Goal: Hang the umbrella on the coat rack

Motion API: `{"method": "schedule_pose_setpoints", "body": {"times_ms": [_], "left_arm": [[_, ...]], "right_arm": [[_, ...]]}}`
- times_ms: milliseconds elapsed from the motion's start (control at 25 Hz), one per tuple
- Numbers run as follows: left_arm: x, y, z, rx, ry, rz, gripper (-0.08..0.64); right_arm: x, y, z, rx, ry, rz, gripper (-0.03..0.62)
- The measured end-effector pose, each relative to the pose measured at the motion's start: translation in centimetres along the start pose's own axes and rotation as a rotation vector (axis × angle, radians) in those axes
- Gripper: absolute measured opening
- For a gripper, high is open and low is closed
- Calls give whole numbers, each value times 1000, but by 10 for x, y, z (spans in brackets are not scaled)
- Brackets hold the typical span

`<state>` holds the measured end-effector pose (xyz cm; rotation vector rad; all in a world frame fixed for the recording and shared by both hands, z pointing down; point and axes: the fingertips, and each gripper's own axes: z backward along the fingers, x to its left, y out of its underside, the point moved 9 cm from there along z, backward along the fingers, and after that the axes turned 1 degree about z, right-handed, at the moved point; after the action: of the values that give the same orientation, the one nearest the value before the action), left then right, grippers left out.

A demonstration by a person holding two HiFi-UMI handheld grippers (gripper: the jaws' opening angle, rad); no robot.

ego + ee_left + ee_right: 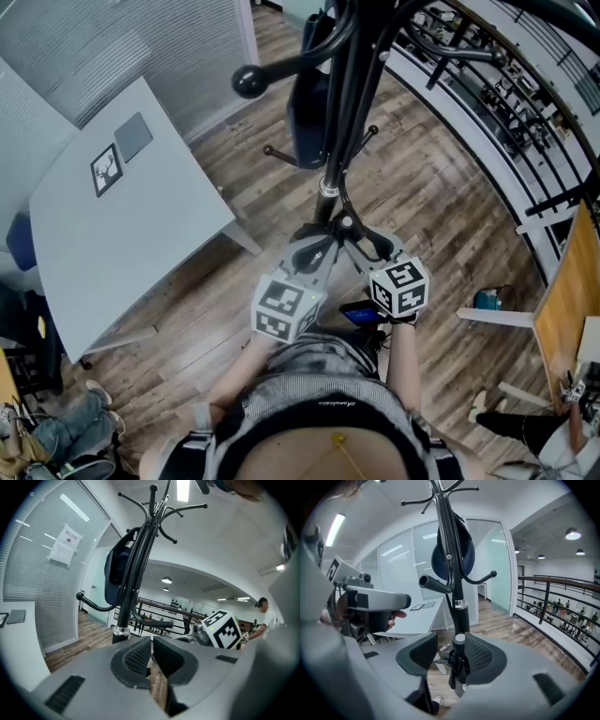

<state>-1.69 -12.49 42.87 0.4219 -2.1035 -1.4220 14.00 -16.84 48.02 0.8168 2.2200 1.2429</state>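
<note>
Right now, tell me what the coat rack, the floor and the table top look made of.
The coat rack: probably metal tube painted glossy black; thin curved hooks with ball tips and glints along the pole.
The floor: wood or wood-look laminate, satin; plank seams and grain show.
The table top: likely laminate board, matte pale grey; flat, even, no grain.

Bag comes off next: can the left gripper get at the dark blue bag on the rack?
Probably yes: the left gripper faces the bag, which hangs higher, only partly behind the rack's pole; its left side is uncovered.
</note>
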Motion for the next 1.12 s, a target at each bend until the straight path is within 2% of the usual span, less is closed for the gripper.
{"method": "schedule_pose_setpoints", "body": {"times_ms": [240,360,640,800,1120], "left_arm": [[-1,0,-2,0,5,-6,14],[-1,1,-3,10,5,-6,14],[-3,-2,-2,5,15,-12,14],[-4,-1,-2,12,20,-16,14],[-3,1,-4,20,28,-23,14]], "right_arm": [[-1,-1,9,-80,15,-96,170],[0,-2,13,-104,13,-111,161],[9,-5,19,-109,13,-54,135],[15,-9,24,-152,17,-49,97],[25,-12,27,-175,31,-30,80]]}}
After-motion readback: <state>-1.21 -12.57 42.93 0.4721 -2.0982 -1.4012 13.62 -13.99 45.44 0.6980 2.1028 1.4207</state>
